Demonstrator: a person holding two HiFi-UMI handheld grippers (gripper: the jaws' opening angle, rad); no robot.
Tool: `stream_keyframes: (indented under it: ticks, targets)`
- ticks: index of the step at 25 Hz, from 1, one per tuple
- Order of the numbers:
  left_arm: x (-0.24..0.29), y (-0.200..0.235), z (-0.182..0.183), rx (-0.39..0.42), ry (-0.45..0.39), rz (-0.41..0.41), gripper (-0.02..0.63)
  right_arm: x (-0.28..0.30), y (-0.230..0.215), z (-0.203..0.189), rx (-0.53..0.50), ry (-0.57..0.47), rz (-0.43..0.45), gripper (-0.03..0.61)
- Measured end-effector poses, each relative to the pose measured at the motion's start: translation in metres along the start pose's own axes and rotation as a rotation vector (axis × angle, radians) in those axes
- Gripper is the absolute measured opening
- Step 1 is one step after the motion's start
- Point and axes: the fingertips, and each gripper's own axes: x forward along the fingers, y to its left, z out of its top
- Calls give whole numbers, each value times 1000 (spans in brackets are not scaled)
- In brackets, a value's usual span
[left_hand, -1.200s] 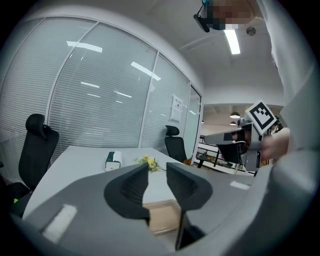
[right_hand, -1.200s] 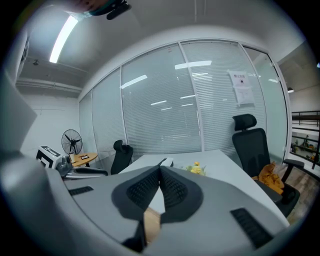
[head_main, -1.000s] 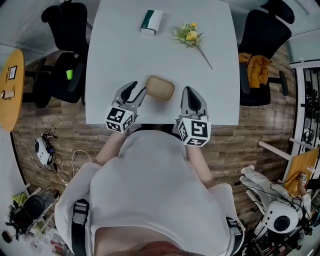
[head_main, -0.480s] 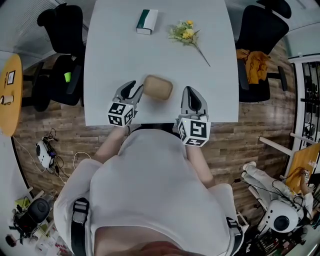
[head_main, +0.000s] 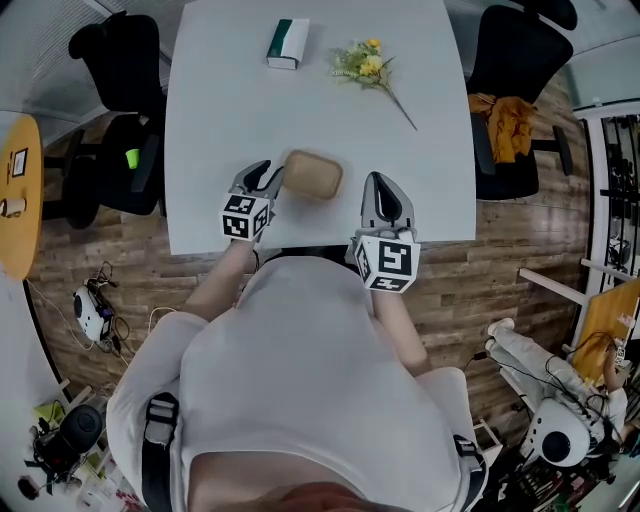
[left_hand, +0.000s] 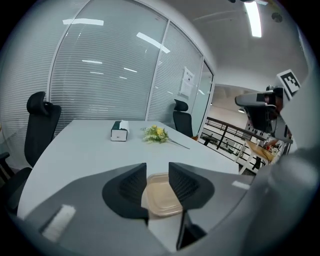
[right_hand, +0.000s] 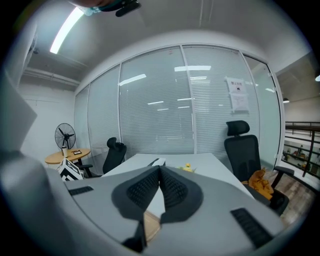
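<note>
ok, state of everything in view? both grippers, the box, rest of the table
left gripper: open, jaws apart, box showing in the gap
right gripper: shut, nothing between the jaws
box: lid on, flat on the table near its front edge
tissue box: tissue sticking out on top
flowers: lying flat
chair: orange cloth draped on it

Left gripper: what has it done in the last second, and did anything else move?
The left gripper eased forward, so the tan container now shows between its open jaws; nothing is gripped. The right gripper stayed put, jaws shut, and the container, tissue box and flowers kept their places.
</note>
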Motion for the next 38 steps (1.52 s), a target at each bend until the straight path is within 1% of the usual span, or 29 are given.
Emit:
stream_keyframes:
  ticks: [6,10,22,29,32,36,38]
  targets:
    - [21,8,-23,-10,83,-12,147,-3,-8,-2,9,3,-22,8]
    - [31,13,-38,-73,130,-15,146,-4,-16,-6,27,14,-38,8]
    - [56,24,-67,-96,240,-11,140,0,-29,-12,49,34,-58,8]
    - [60,28,-75,-90,269,-1,120,2,-31,-12,54,47,-53,8]
    - [61,28,-78,-103,264,3,114,3,-35,-14,57,53,-52,8]
    - [63,28,-79,-123,254,-13,112,5,-40,-14,62,53,-58,8]
    - [63,26,-79,-136,252,-28,101,6,-41,-15,63,56,-58,8]
